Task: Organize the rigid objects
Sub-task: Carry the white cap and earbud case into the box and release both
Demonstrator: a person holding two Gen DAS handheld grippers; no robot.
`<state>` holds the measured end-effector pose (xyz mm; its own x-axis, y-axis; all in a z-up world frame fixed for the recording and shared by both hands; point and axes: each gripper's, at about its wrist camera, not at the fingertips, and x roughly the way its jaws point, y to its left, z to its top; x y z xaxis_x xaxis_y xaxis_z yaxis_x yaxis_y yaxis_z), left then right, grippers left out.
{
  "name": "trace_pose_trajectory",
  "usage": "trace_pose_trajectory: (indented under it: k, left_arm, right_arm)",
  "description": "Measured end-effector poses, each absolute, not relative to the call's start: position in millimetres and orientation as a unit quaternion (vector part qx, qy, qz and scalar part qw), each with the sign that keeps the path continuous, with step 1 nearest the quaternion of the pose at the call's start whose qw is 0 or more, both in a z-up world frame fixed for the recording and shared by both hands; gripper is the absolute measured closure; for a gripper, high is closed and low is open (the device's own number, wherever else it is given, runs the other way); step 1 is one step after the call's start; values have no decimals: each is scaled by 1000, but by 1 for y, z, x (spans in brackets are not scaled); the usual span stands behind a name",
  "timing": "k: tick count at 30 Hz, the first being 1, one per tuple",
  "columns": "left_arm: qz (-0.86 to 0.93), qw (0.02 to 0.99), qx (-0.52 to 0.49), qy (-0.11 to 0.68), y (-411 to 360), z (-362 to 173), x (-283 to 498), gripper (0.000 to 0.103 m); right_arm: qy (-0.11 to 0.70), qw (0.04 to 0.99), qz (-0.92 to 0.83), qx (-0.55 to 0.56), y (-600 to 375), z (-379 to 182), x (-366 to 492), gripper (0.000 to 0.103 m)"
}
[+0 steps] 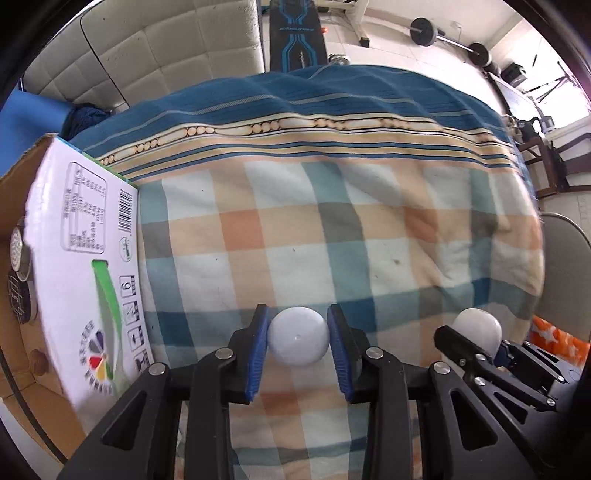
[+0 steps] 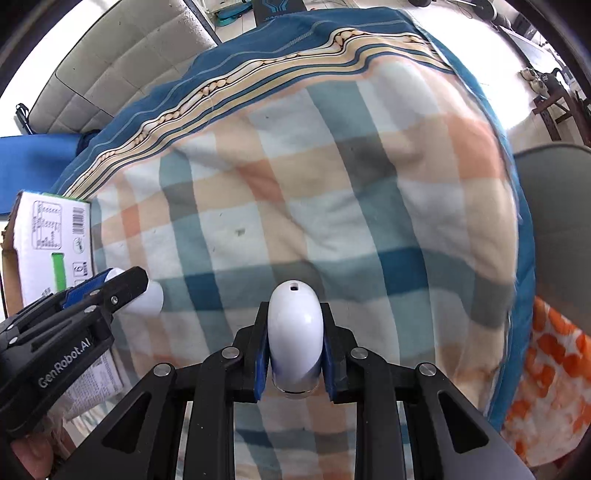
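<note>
My left gripper (image 1: 298, 338) is shut on a round white plastic object (image 1: 298, 336), held above the checked blanket; it also shows in the right wrist view (image 2: 149, 299) at the lower left. My right gripper (image 2: 294, 347) is shut on a white oval device (image 2: 294, 332) with a silver base end, held above the blanket; it shows in the left wrist view (image 1: 476, 326) at the lower right. A cardboard box (image 1: 85, 258) with a white printed flap stands at the left, also seen in the right wrist view (image 2: 48, 243). Round dark objects (image 1: 20, 280) lie inside it.
A checked and blue striped blanket (image 1: 332, 221) covers the bed. A padded white headboard (image 1: 147, 48) is behind. A grey chair (image 1: 565, 266) stands at the right. An orange patterned cloth (image 2: 546, 376) lies at the lower right. Barbell weights (image 1: 423, 31) lie on the floor beyond.
</note>
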<state>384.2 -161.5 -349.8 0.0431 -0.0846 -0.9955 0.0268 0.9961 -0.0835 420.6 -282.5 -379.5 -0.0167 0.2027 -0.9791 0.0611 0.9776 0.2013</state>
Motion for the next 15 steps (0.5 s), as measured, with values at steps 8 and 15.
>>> trace_pose_trajectory:
  k: [8,15]
  left_arm:
    - [-90,751,-32,653,-145,-272,351,74]
    - [-88,785,-38,612,-76,-200,325,74]
  right_arm:
    - [681,723,69,99,-257,-311,370,78]
    - [653,743,115,92,-214,-237,322,78]
